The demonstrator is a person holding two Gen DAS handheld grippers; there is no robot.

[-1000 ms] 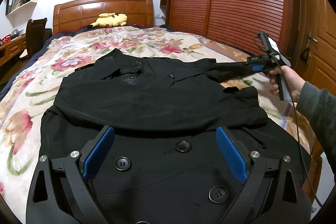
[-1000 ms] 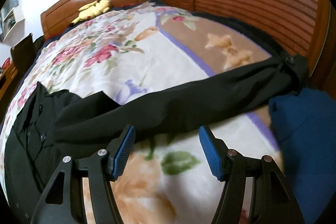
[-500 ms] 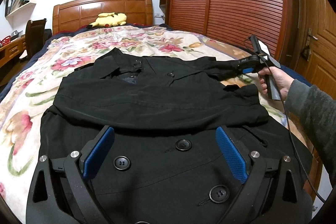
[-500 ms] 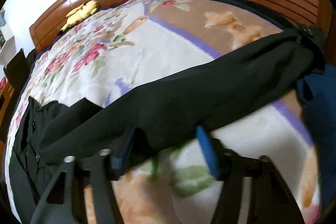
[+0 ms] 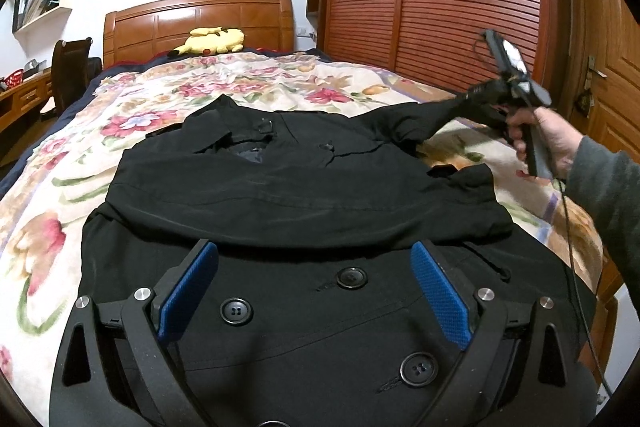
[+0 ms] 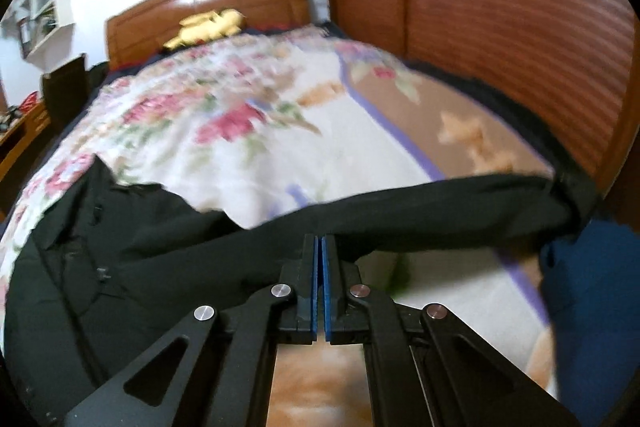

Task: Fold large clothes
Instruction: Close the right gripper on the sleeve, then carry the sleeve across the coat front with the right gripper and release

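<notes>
Floral bedspread [image 5: 132, 131] backs scene | left gripper [image 5: 312, 291] released, jaws spread over black coat [image 5: 304, 195] lying flat, buttons up | at 2 o'clock, right gripper [image 6: 320, 247] clenched on coat sleeve [image 6: 440, 207] — lifted off bed | risk: thin pinch at sleeve edge may slip — fold falls crooked.

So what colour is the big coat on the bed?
Black, with black buttons; the coat shows best in the left wrist view.
</notes>
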